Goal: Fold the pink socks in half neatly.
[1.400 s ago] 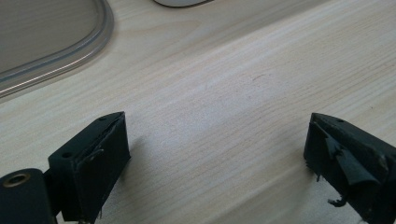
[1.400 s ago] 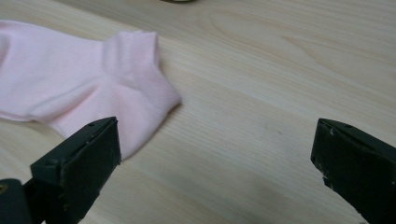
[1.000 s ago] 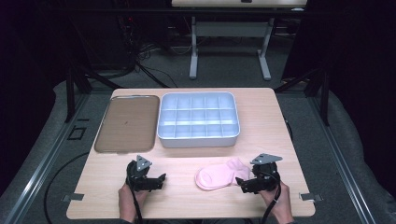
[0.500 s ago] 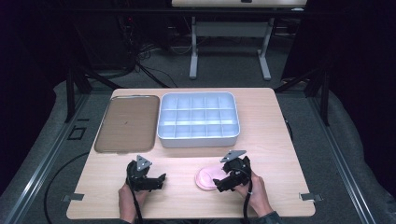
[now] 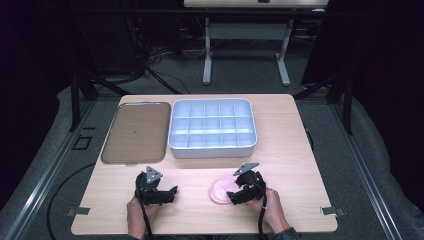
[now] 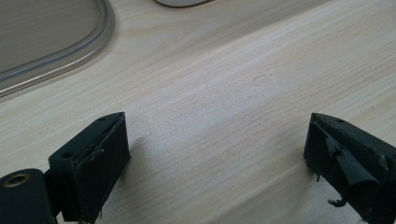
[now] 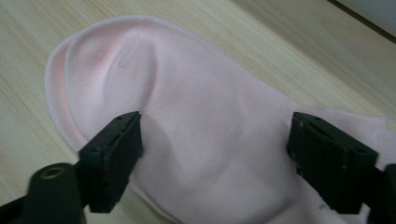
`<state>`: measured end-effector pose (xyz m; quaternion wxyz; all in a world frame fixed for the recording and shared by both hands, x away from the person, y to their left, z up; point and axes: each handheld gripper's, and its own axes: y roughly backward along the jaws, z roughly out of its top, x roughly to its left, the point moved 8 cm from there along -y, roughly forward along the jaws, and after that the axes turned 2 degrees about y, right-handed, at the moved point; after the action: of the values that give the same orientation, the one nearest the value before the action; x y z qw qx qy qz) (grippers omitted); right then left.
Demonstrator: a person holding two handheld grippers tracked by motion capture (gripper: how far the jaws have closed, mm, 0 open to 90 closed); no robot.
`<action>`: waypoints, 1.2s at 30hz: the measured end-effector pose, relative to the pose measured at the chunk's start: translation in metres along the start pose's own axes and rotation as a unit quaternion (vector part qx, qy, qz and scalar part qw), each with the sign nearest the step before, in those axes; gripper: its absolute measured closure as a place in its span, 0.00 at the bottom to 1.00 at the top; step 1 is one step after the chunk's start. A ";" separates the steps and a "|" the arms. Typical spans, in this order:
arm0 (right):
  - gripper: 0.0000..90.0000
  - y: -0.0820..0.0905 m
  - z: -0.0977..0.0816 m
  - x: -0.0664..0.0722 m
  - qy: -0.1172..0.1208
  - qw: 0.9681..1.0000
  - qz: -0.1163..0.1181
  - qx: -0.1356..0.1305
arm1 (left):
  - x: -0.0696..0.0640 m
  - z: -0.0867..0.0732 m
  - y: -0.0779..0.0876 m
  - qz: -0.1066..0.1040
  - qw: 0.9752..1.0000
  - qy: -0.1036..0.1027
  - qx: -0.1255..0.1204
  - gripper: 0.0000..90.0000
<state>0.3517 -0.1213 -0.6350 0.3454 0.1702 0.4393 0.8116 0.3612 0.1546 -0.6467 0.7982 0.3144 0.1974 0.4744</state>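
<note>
Wooden table (image 5: 300,150) in a dark room | pink sock (image 7: 201,121) near the front edge | right gripper (image 7: 215,154) jaws just closing, astride it, not yet pinching | left gripper (image 6: 217,163) jaws apart over bare wood.

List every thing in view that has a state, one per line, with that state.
Pale pink fabric sock: flat on the table, between the right gripper's jaws.
Right gripper: jaws just been closing, pressed down onto the sock.
Left gripper: open, empty.
Grey compartment box: empty.
Brown flat tray: empty.
</note>
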 end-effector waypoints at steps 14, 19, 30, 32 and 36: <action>0.88 0.010 -0.007 -0.001 -0.027 0.998 0.005 -0.048 | 0.000 0.000 0.000 0.000 1.000 0.000 0.000 0.07; 0.88 0.020 -0.001 0.001 -0.027 0.997 0.014 -0.064 | 0.000 0.000 0.000 0.000 1.000 0.000 0.000 0.07; 0.88 0.036 0.020 0.036 -0.013 0.995 0.051 -0.088 | 0.000 0.000 0.000 0.000 1.000 0.000 0.000 0.07; 0.87 0.034 0.024 0.044 -0.005 0.995 0.054 -0.082 | 0.000 0.000 0.000 0.000 1.000 0.000 0.000 0.07; 0.87 0.024 0.030 0.058 0.004 0.996 0.055 -0.072 | 0.000 0.000 0.000 0.000 1.000 0.000 0.000 0.07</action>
<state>0.3183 -0.0713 -0.5998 0.3098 0.1654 0.3713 0.8595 0.3613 0.1546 -0.6467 0.7984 0.3142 0.1975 0.4743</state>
